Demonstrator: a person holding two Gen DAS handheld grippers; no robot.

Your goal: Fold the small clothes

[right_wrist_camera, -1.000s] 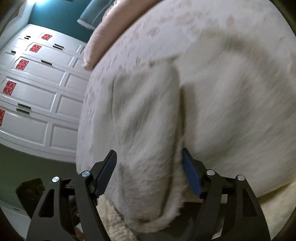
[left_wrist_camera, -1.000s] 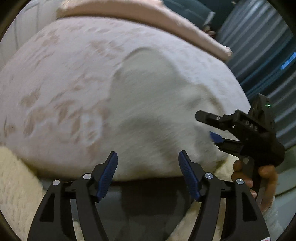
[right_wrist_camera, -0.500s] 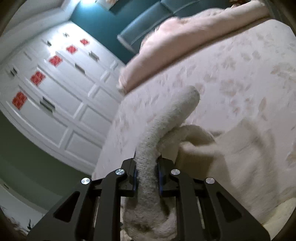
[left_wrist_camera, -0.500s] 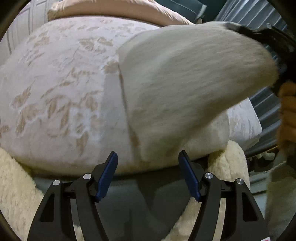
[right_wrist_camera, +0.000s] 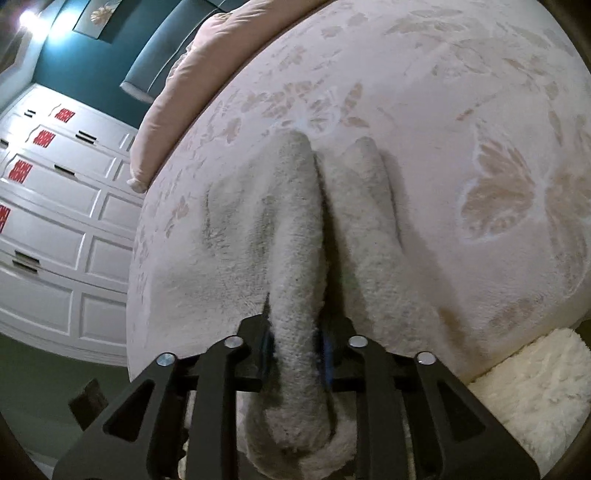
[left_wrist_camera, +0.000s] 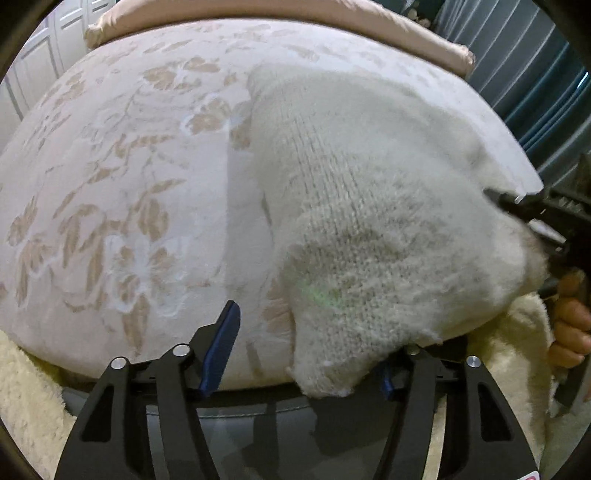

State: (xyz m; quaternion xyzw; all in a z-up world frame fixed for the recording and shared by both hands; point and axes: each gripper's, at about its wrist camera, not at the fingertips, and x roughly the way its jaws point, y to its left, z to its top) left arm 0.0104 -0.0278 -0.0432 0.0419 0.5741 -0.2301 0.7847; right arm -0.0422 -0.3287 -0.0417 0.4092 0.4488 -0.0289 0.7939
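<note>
Now the right gripper (right_wrist_camera: 295,332) carries a roll of the knit (left_wrist_camera: 369,206) between its pads, jaws easing open, at the frame's lower middle. That white knit lies on the floral bed (left_wrist_camera: 122,177), centre-right in the left view. With the left gripper (left_wrist_camera: 306,350) half open and closing, its near corner sits between the fingers; pin that corner, then lay the fold flat.

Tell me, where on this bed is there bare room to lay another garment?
Left of the white knit garment, the floral bedspread lies bare up to the pink pillow. The near right edge is crowded: garment, right gripper, left gripper.
</note>
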